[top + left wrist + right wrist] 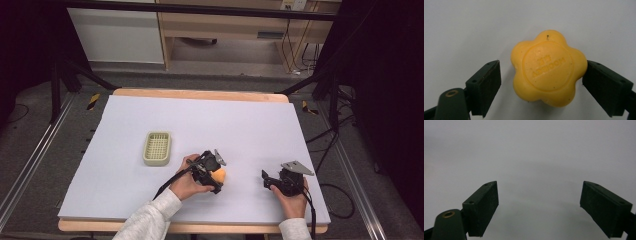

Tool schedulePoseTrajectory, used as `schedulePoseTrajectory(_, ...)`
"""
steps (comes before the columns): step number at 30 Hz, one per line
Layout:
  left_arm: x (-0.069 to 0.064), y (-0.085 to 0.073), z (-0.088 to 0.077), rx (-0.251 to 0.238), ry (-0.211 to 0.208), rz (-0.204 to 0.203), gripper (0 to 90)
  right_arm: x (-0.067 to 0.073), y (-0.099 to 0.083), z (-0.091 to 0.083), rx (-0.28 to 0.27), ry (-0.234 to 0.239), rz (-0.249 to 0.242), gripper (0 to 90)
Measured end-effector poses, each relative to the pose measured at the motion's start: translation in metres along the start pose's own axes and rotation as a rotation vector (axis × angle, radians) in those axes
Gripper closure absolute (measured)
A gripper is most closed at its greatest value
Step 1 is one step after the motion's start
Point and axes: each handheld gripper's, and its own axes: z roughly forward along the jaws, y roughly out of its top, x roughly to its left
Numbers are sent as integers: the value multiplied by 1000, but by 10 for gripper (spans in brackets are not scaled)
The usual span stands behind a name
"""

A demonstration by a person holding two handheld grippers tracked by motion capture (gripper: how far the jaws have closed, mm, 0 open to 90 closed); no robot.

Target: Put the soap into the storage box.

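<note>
A yellow flower-shaped soap (221,175) lies on the white table sheet (200,125), right of centre near the front. In the left gripper view the soap (547,68) shows embossed lettering on its round face. My left gripper (216,178) is open and straddles the soap. One of its jaws is at the soap's edge and the other stands a little apart from it (541,73). My right gripper (266,180) rests further right near the front edge. It is open, with bare sheet between its jaws (540,195).
A pale green slotted basket (148,150) sits on the sheet left of the soap. The sheet covers a wooden table (200,93) whose edge shows at the back and front. Dark stands and cables flank the table.
</note>
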Motion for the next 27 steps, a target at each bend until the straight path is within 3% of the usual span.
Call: schedulePoseTrajectory(27, 0, 3, 12, 21, -12, -24, 185, 0, 0, 0, -1, -3, -6, 160)
